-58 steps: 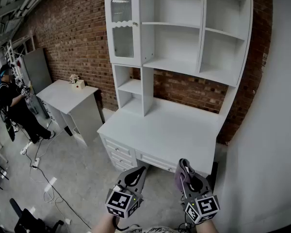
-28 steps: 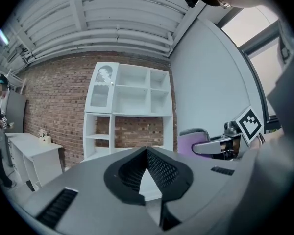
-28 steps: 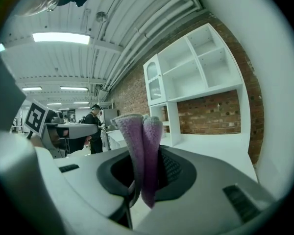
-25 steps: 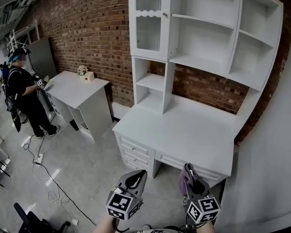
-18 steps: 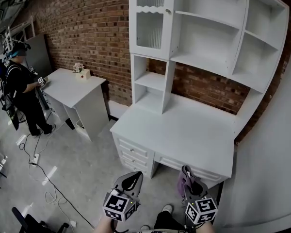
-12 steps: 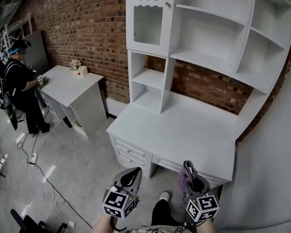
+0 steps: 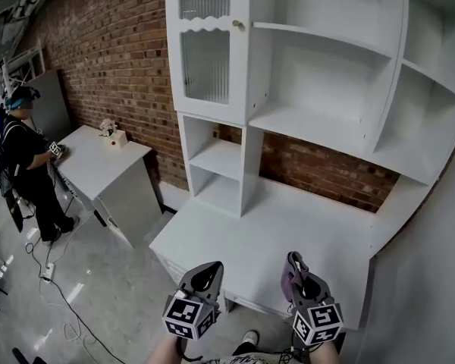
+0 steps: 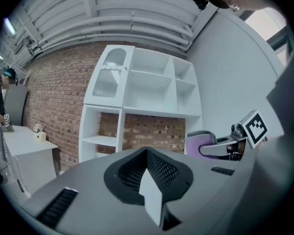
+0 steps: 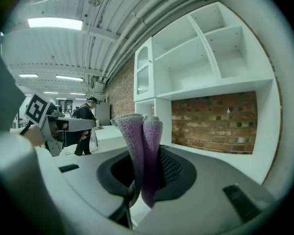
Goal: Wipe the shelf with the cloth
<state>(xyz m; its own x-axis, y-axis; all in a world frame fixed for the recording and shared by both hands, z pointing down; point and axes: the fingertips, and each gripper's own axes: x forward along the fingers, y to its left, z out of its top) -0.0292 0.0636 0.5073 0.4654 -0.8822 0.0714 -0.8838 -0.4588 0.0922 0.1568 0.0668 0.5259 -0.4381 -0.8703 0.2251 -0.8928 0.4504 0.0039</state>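
Overhead, in the head view, the left gripper and right gripper hang side by side at the near edge of a white desk, below a tall white shelf set against a brick wall. A purple cloth stands up out of the right gripper's jaws, above the front edge of the desk and well apart from the shelf boards. Off to the left, a person stands at a small white table.

From the left gripper view, the left gripper has its jaws pressed together with nothing between them. The shelf rises ahead, and the right gripper shows at right with the cloth in it.

From the right gripper view, the right gripper pinches the folded cloth, which sticks up between the jaws. The shelf stands ahead and to the right; the left gripper and the person appear at left.
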